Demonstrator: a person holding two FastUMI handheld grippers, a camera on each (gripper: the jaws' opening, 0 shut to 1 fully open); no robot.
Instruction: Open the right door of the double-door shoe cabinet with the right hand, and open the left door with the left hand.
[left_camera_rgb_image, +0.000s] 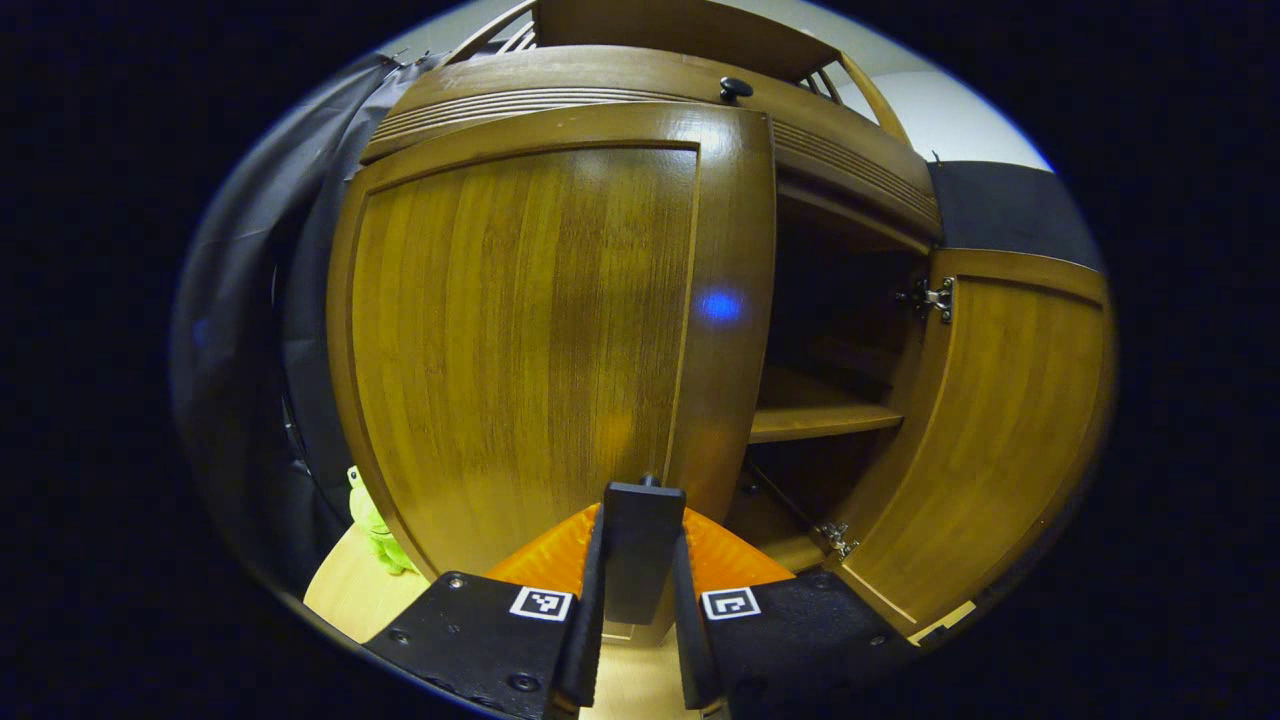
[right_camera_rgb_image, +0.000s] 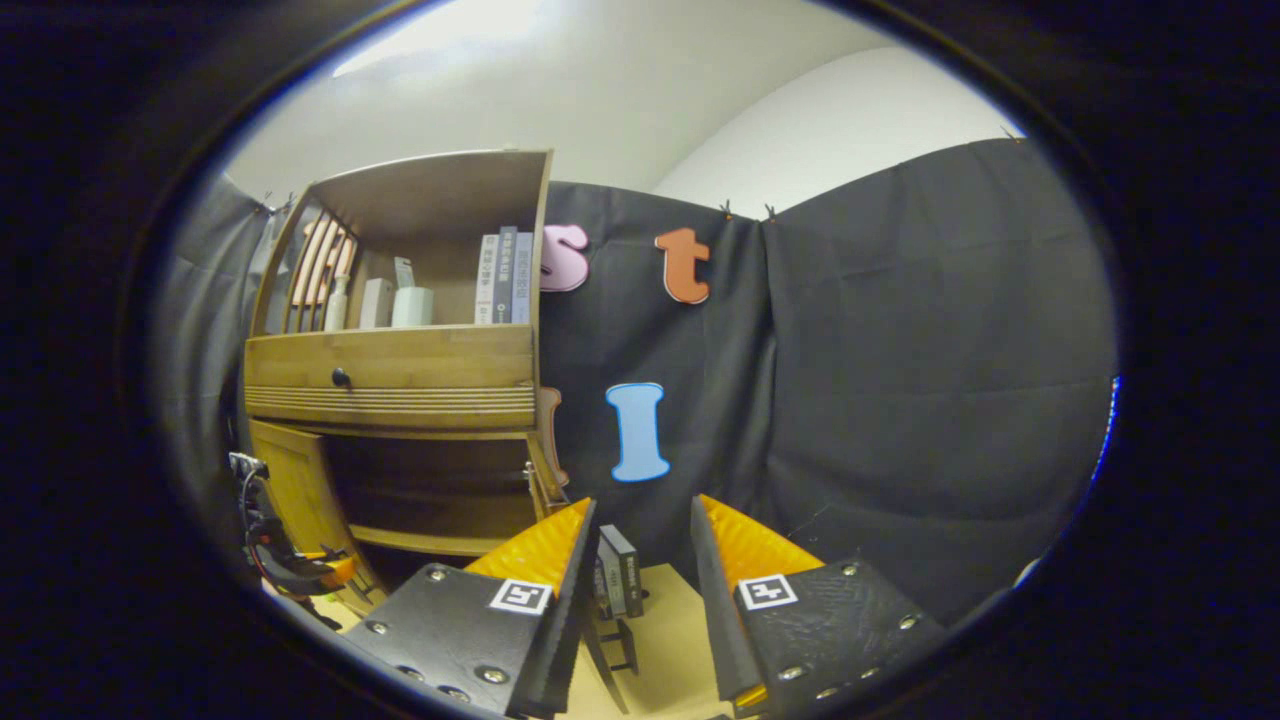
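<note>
Left gripper view: left gripper (left_camera_rgb_image: 640, 600) is clamped on a dark block, prob. the handle (left_camera_rgb_image: 642, 540) at the left door's (left_camera_rgb_image: 520, 340) free edge, fingers narrow and pressing both sides. Door looks closed or barely cracked; right door (left_camera_rgb_image: 1010, 430) is swung wide, hinges showing. So right half looks done and the step in hand is pulling the left door. Next move, I'd judge: keep grip, pull back and swing out to the left on an arc around the hinge side; a straight tug could slip off the small handle.

Right gripper view: right gripper (right_camera_rgb_image: 640, 600) sits well back from the cabinet (right_camera_rgb_image: 400, 400), fingers wide apart, holding nothing, just idle.

Contents: open right bay has one shelf (left_camera_rgb_image: 820, 420), nothing visible on it, interior dark so can't be sure. Top cubby (right_camera_rgb_image: 430, 240) holds books (right_camera_rgb_image: 505, 275) upright, a pale cup (right_camera_rgb_image: 412, 305) and a few small items, too small to tell. Drawer w/ knob (right_camera_rgb_image: 341, 378) below it, shut. Green toy (left_camera_rgb_image: 375, 525) on floor just beside the cabinet's left.
</note>
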